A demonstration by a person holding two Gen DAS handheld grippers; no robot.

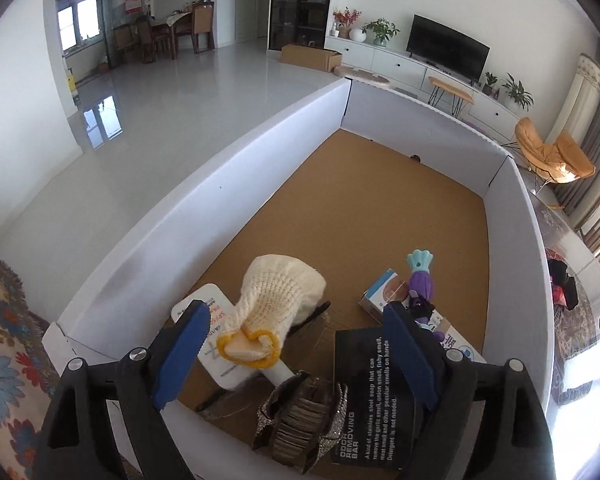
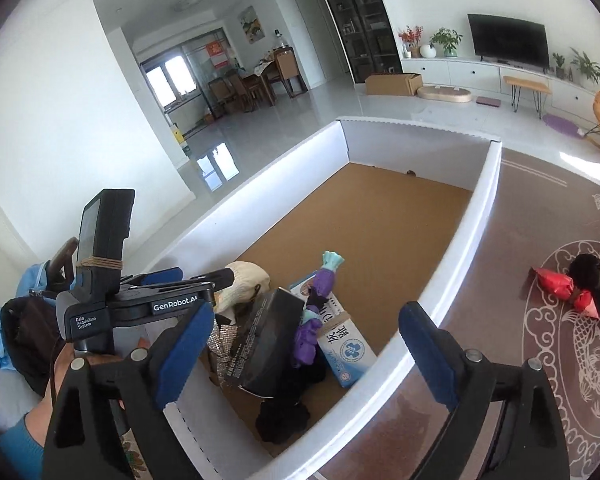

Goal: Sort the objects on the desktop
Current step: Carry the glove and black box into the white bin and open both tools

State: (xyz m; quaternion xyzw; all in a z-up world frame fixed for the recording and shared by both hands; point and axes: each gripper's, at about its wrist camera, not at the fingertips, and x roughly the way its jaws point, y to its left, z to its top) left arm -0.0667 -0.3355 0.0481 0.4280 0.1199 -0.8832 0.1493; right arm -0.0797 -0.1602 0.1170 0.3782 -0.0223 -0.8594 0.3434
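Directly under your left claw (image 1: 296, 356), spread and empty, lie a watch (image 1: 300, 420), black box (image 1: 370, 392) and glove (image 1: 278, 300), heaped at the tray's (image 1: 172, 216) near end. Your right claw (image 2: 304, 356) hangs released too. Sorting looks unstarted; pick one item. Glove hides a tube (image 1: 206, 312); dark cloth (image 2: 286, 416) unclear.

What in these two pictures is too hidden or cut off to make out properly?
- Left wrist view: the white tube is half covered by the knitted glove, so its label is unreadable.
- Left wrist view: the black box is partly behind the left hand-held gripper, whose jaws stand open.
- Right wrist view: the dark cloth is only a shapeless black heap.
- Right wrist view: the right hand-held gripper is open and empty.
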